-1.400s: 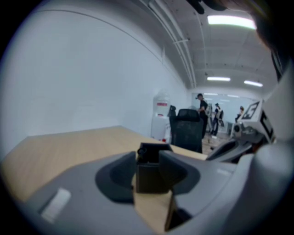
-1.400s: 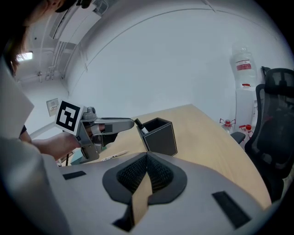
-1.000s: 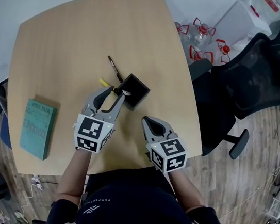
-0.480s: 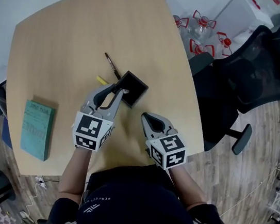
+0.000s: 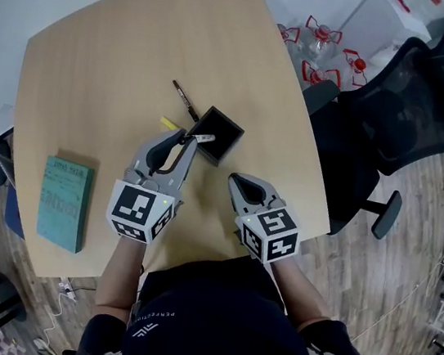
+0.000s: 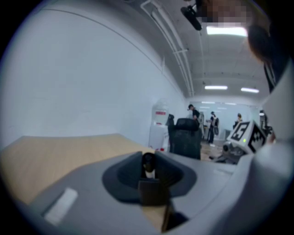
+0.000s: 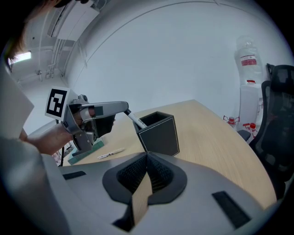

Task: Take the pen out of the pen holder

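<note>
pen holder [image 5: 218, 135] on table [image 5: 144, 37], book [image 5: 63, 203] far left

– What's in front of the right tongs [image 7: 147, 156]?
– Their jaws are pressed together with nothing between them. Beyond them a black pen holder [image 7: 159, 134] stands upright on the table [image 7: 216, 133].
– And the left tongs [image 7: 124, 108]?
– Their jaws have just been closing and now clamp a pen [image 7: 134, 120], which slants down to the holder's opening.
– Anything else?
– A second pen [image 7: 110, 153] lies flat farther left, near a green book [image 7: 85, 155].
</note>
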{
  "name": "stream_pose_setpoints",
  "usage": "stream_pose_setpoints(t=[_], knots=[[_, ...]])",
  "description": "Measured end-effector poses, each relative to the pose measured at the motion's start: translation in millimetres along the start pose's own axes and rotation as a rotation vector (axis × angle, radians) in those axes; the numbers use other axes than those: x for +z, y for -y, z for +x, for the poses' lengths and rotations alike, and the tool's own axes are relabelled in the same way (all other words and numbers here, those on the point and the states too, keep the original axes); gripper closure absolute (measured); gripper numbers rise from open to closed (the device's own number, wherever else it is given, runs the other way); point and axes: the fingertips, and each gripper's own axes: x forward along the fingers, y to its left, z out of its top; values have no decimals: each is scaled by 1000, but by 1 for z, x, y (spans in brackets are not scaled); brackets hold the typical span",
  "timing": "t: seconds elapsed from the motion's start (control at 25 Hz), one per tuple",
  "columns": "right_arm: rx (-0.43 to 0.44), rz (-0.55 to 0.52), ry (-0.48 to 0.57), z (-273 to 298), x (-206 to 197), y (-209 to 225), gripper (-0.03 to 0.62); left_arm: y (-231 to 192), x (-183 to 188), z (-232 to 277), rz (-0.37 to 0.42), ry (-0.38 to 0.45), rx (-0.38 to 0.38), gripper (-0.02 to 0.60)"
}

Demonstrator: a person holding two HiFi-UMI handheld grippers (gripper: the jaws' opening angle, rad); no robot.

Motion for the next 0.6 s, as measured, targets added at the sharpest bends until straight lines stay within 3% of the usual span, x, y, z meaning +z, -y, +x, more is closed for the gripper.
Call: stream_pose_setpoints(t=[0.28,0.6], knots=[[-49,-14,39,-8,7,-20,592,-5,25,-34,-55,108,-36,495],[-76,-36,63,-13,13,-45,592,-14,48,-78,-64,197,-37,495]])
